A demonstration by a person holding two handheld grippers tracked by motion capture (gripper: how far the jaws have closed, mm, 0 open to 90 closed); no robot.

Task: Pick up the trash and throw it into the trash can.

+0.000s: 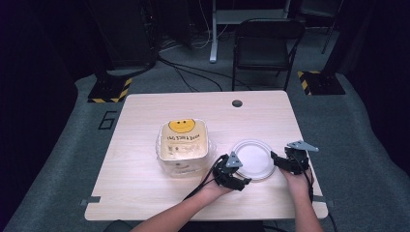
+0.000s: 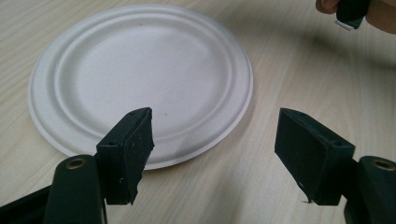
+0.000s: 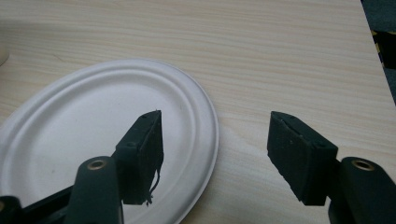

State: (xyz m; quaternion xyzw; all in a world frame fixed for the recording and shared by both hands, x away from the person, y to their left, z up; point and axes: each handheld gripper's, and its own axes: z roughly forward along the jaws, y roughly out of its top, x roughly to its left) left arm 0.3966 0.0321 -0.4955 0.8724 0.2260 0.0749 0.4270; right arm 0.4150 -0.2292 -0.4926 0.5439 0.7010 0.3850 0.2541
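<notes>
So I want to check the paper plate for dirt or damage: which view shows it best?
The left gripper view: the paper plate shows close and nearly whole, its surface bare. The right gripper view crops its left part. The high view shows it small between both tools.

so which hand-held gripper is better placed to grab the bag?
Left. The left hand-held gripper sits open between the plate and the smiley bag; the right hand-held gripper is beyond the plate.

A pale wooden desk (image 1: 145, 193) with a round cable hole (image 1: 237, 103) stands on grey carpet (image 1: 67, 159). Behind it sits a black folding chair (image 1: 265, 46) beside a white post (image 1: 213, 34). Yellow-black striped plates (image 1: 110, 90) flank the desk. Cables (image 1: 193, 75) cross the floor; the dark surroundings are hard to read.
</notes>
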